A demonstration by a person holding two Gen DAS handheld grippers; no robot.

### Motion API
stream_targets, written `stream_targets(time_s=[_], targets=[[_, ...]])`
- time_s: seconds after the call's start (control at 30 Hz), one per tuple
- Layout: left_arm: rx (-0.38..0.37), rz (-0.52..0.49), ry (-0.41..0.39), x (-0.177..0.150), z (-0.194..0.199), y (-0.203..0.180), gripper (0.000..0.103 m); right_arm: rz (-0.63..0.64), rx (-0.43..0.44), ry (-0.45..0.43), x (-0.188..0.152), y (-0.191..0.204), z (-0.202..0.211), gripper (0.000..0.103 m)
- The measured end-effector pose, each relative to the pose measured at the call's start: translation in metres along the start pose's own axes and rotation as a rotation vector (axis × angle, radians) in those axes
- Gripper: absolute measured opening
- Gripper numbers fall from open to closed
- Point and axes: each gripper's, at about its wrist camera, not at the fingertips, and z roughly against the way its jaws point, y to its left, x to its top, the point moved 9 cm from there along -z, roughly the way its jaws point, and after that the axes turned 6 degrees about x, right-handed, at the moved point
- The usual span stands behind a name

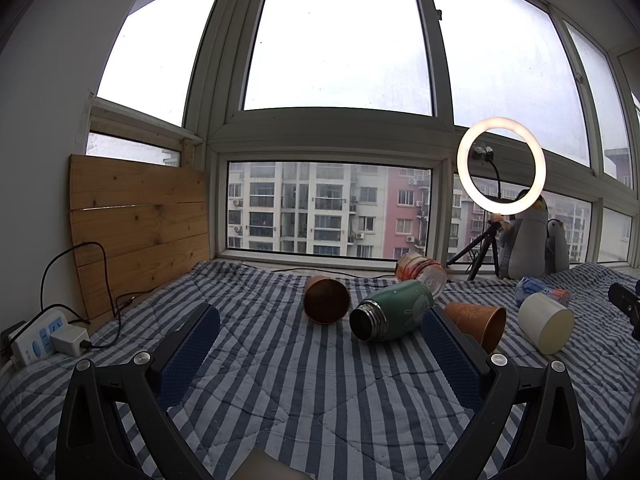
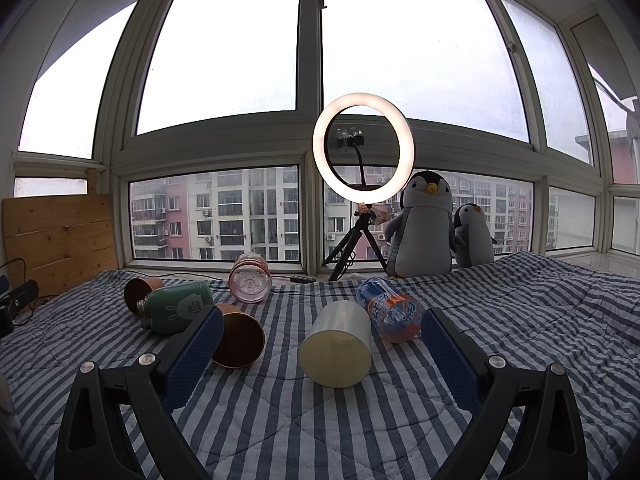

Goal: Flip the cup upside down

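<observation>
Several cups lie on their sides on the striped quilt (image 1: 304, 384). A brown cup (image 1: 326, 299) and a green flask (image 1: 392, 311) lie ahead of my open, empty left gripper (image 1: 320, 340). A second brown cup (image 1: 478, 322) sits behind its right finger. A white cup (image 1: 546, 323) lies further right. In the right wrist view the white cup (image 2: 336, 346) lies just ahead, between the fingers of my open, empty right gripper (image 2: 322, 344). The brown cup (image 2: 239, 336) is beside its left finger, with the green flask (image 2: 176, 307) and the other brown cup (image 2: 138, 290) beyond.
A clear pink bottle (image 2: 250, 278) and a blue-orange plastic bottle (image 2: 394, 312) also lie on the quilt (image 2: 320, 420). A ring light on a tripod (image 2: 362, 148) and two penguin toys (image 2: 424, 228) stand by the window. A power strip (image 1: 44, 334) and wooden board (image 1: 140, 224) are at the left.
</observation>
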Motion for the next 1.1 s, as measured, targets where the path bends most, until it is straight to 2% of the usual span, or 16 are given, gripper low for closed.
stream_targets(time_s=[0.83, 1.1], targets=[[0.002, -0.001, 0.003, -0.0002, -0.0025, 0.003, 0.103, -0.001, 0.0, 0.003, -0.0016, 0.0014, -0.0014, 0.098], [0.0, -0.008, 0.031, -0.0075, -0.0061, 0.0032, 0.103, -0.002, 0.001, 0.005, -0.0026, 0.0027, -0.0024, 0.098]])
